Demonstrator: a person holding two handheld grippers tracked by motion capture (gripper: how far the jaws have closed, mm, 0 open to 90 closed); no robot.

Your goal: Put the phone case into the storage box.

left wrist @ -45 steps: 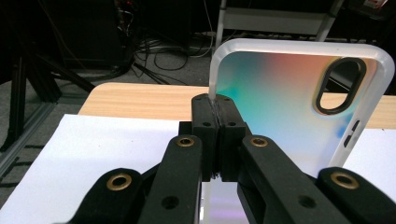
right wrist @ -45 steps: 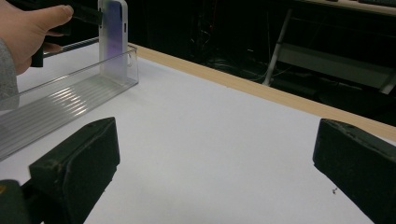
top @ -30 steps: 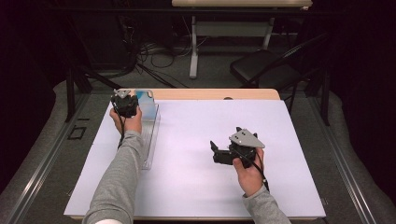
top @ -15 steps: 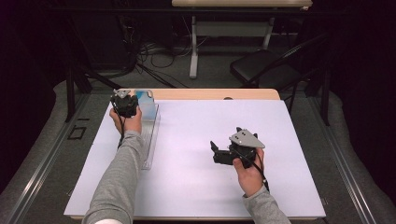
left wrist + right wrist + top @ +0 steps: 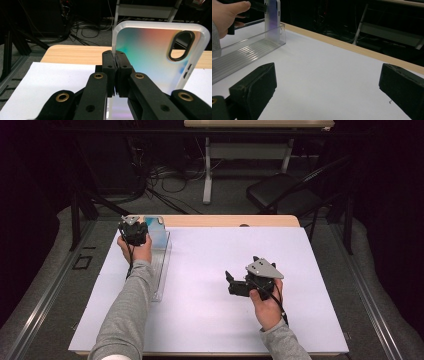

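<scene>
A phone case (image 5: 160, 55) with an iridescent back and a frosted rim stands upright at the far end of a clear plastic tray (image 5: 161, 265). My left gripper (image 5: 115, 62) is shut on the case's left edge; in the high view the left gripper (image 5: 134, 232) sits at the table's far left beside the case (image 5: 156, 234). My right gripper (image 5: 230, 282) rests low over the white sheet at centre right, jaws wide open and pointing left. In the right gripper view the case (image 5: 272, 18) and the tray (image 5: 244, 56) show at upper left.
A white sheet (image 5: 210, 265) covers most of the wooden table (image 5: 225, 221). Beyond the far edge are a black chair (image 5: 285, 195), a stand's legs and floor cables. A metal rail (image 5: 45, 290) runs along the left side.
</scene>
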